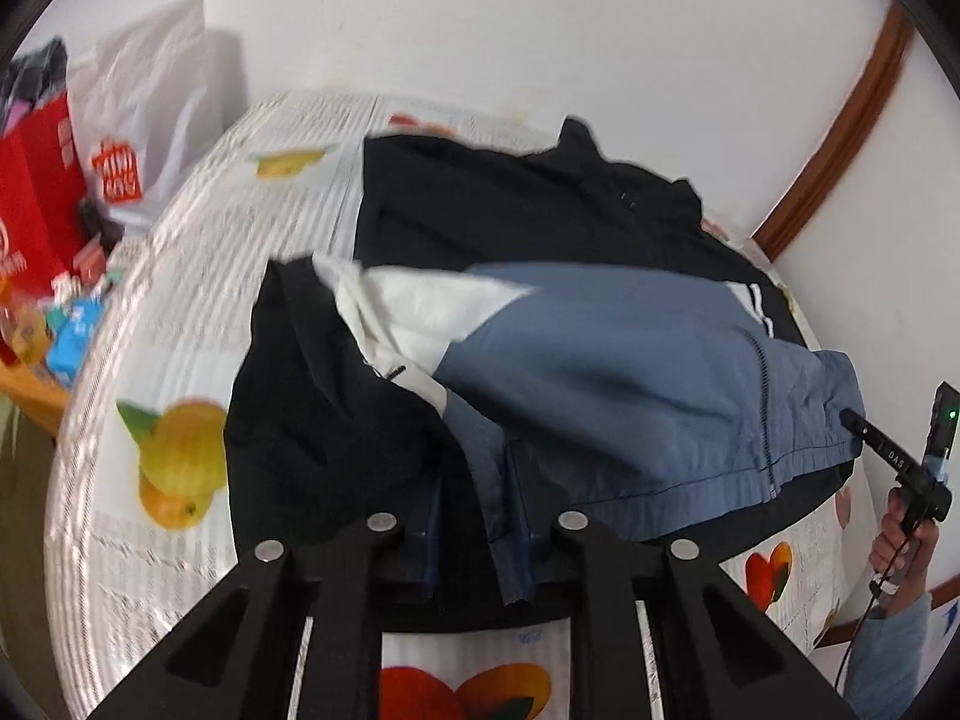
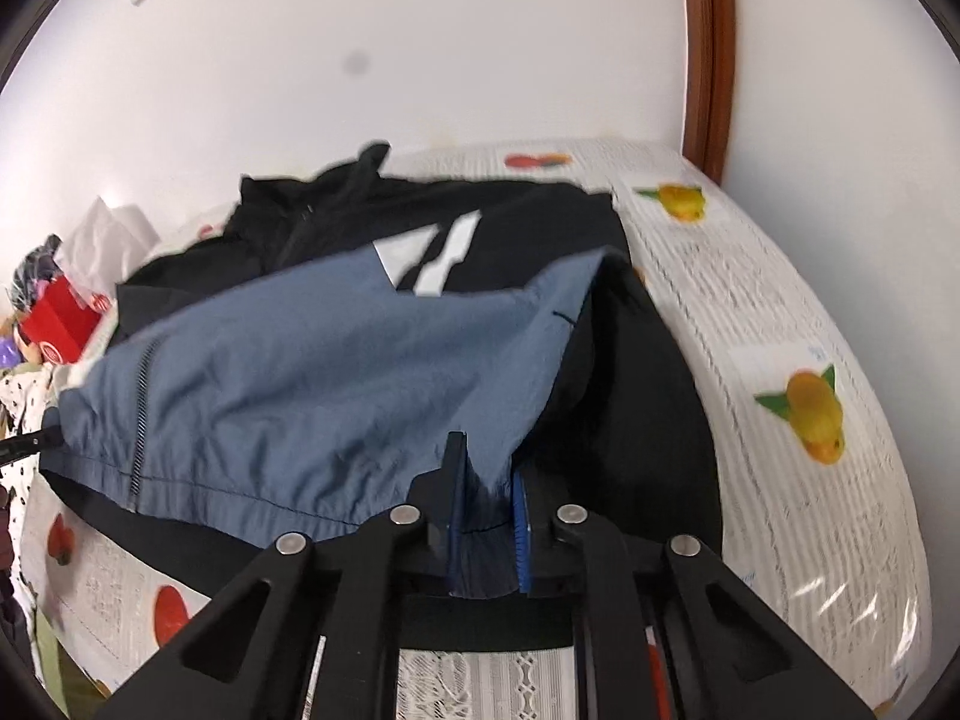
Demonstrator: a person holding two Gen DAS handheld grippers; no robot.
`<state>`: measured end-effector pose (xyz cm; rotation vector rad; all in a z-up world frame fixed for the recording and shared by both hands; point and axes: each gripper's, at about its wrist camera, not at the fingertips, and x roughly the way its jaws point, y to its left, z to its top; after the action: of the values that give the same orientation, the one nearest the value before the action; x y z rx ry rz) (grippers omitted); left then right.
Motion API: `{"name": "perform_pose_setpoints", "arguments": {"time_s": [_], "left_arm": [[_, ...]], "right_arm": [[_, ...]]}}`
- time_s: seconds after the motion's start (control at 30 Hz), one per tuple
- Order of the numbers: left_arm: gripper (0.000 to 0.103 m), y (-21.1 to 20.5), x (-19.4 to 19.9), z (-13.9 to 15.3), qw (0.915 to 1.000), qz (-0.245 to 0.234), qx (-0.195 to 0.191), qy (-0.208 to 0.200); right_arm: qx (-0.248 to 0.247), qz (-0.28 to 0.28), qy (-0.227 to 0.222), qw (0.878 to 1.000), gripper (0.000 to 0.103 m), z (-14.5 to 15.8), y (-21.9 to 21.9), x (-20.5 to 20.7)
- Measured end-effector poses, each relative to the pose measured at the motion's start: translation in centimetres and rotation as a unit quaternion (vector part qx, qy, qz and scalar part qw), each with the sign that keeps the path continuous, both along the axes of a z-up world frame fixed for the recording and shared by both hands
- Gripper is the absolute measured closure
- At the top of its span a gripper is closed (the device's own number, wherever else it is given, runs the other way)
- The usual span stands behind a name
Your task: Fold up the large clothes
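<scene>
Room: white walls, a brown door frame [image 1: 840, 138] at the far right, and a surface [image 1: 198, 264] under a fruit-print cover that carries the clothing.
Clutter at left: a red box [image 1: 36, 192] and a white shopping bag [image 1: 144, 120] stand at the surface's left end, well apart from the work; they play no part in the fold.
Jacket: the jacket [image 1: 528, 204], black with a blue-grey lower panel and white blocks, lies spread across the middle of the surface, collar toward the wall.
Hem: the blue-grey hem [image 1: 660, 396] is raised off the black layer beneath and hangs between the 2 claws, likely so the bottom can be carried over the chest as 1 flat panel.
Left claw: the left claw [image 1: 477, 531] is clamped on the hem's left corner; cloth runs down between its blue pads. A corner grip keeps that edge taut.
Right claw: the right claw [image 2: 486, 516] is pinched on the hem's other corner, fabric bunched between its pads. In the left wrist view the right claw reaches the hem's far edge, the person's hand [image 1: 900, 534] on its handle.
Step, as I judge it: the bottom-up fold is under way, not laid down.
Risk: motion blur hints at speed; uneven lifting could skew the crease.
</scene>
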<state>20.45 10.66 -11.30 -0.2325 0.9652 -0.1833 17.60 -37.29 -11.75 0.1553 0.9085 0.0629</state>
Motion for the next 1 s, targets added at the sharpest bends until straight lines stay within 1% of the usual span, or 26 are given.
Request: {"name": "perform_pose_setpoints", "arguments": {"time_s": [0.17,0.27,0.47,0.6,0.7,0.8,1.0], "left_arm": [[0.088,0.1,1.6,2.3,0.9996,-0.002,-0.009,-0.026],[0.089,0.1,2.9,3.4,0.9992,-0.001,-0.01,-0.037],[0.089,-0.1,6.6,4.6,0.9984,0.004,-0.01,-0.055],[0.089,-0.5,9.2,4.0,0.9983,0.01,0.006,-0.057],[0.088,-0.6,11.1,2.5,0.9989,0.016,0.01,-0.042],[0.088,-0.4,12.7,1.0,0.9995,0.022,0.002,-0.023],[0.086,-0.4,14.5,-0.4,0.9996,0.025,-0.011,-0.004]], "right_arm": [[0.028,-0.003,-0.042,0.999,0.093,2.6,-0.6,0.6],[0.034,-0.007,-0.062,0.997,0.093,3.8,-0.8,1.7],[0.049,-0.023,-0.084,0.995,0.093,5.0,-1.8,5.1],[0.045,-0.031,-0.088,0.995,0.093,4.4,-1.9,7.5],[0.043,-0.036,-0.079,0.995,0.093,3.0,-1.8,9.5],[0.032,-0.038,-0.064,0.997,0.093,1.3,-1.7,11.0],[0.041,-0.046,-0.037,0.997,0.091,-0.7,-1.8,13.4]]}}
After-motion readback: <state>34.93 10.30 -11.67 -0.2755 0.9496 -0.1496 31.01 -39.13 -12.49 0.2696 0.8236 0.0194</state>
